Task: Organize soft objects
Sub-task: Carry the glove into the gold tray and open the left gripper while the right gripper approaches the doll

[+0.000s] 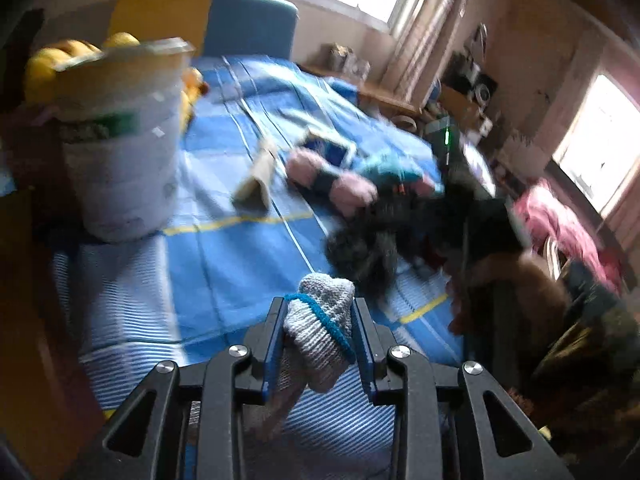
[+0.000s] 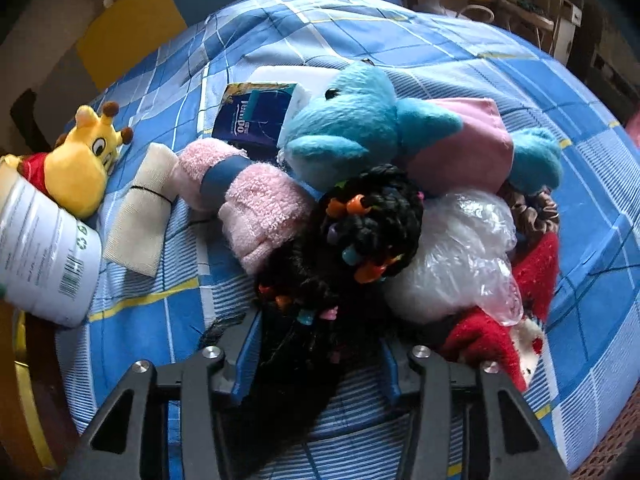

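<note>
My left gripper (image 1: 320,309) is shut on a grey knitted sock (image 1: 320,332) with a teal trim, held above the blue checked bedspread (image 1: 224,264). My right gripper (image 2: 320,336) points down into a pile of soft things. A black braided wig (image 2: 360,232) with coloured beads fills the gap between its blue pads and touches both. Around the wig lie a blue plush animal (image 2: 352,120), pink fluffy socks (image 2: 256,200), a crumpled clear plastic bag (image 2: 452,248) and a red knitted piece (image 2: 480,340). The left wrist view is blurred and shows the same pile (image 1: 380,208) ahead to the right.
A white plastic tub (image 2: 44,256) stands at the left of the bed, with a yellow giraffe plush (image 2: 84,160) behind it. A beige rolled cloth (image 2: 140,216) and a dark blue tissue packet (image 2: 256,116) lie near the pile. A brown scrunchie (image 2: 532,212) sits at the right.
</note>
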A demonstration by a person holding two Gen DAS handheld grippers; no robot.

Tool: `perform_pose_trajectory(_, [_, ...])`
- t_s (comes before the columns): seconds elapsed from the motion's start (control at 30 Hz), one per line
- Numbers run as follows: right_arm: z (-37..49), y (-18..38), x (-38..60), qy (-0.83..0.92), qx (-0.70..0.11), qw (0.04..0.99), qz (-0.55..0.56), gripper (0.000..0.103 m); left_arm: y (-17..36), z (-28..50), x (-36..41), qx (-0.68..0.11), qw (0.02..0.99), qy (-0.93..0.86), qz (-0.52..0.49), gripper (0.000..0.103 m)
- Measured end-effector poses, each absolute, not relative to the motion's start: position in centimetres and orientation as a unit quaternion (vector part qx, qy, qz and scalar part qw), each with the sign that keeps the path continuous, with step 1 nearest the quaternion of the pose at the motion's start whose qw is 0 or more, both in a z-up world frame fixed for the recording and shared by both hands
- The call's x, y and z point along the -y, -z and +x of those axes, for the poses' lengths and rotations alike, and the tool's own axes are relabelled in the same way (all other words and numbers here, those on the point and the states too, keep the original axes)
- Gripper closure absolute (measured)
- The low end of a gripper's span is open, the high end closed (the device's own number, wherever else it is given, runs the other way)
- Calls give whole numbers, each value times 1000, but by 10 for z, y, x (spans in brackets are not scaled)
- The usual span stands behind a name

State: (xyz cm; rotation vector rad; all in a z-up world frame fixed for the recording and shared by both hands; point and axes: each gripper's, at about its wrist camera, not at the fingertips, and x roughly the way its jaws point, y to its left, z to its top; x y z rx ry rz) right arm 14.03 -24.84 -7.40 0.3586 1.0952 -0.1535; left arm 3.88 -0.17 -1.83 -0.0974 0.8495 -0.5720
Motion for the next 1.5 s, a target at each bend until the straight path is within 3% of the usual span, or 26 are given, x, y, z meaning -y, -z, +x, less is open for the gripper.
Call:
perform_pose_trajectory(0.37, [142,75,241,76,-515,842,141,56,-32,47,-118,-373,902,155,-154,71])
perform_pose_trajectory(0.6, [145,76,236,78,-515,845,122,56,-5,92,-212,-405,877,28,-258,71])
perform_pose_trajectory(0.7, [146,77,231,81,-513,848,109,62,11,116,-231,-417,868,-2,-269,70])
perform_pose_trajectory(0.8, [146,76,232,82,-510,850,105,70,26,139,-240,-431,861,-21,-269,68])
perform_pose_trajectory(0.97, [145,76,231,82,-509,852,94,72,37,166,-246,-434,858,-32,-272,62])
perform_pose_trajectory(1.03, [145,76,230,83,-508,852,91,72,38,173,-246,-432,862,-35,-263,48])
perform_pose_trajectory(1.13, [144,76,230,82,-507,853,92,72,33,170,-249,-421,867,-48,-261,38])
perform_pose_trajectory(1.5, [144,75,228,86,-502,856,89,75,17,86,-219,-422,889,-65,-164,38])
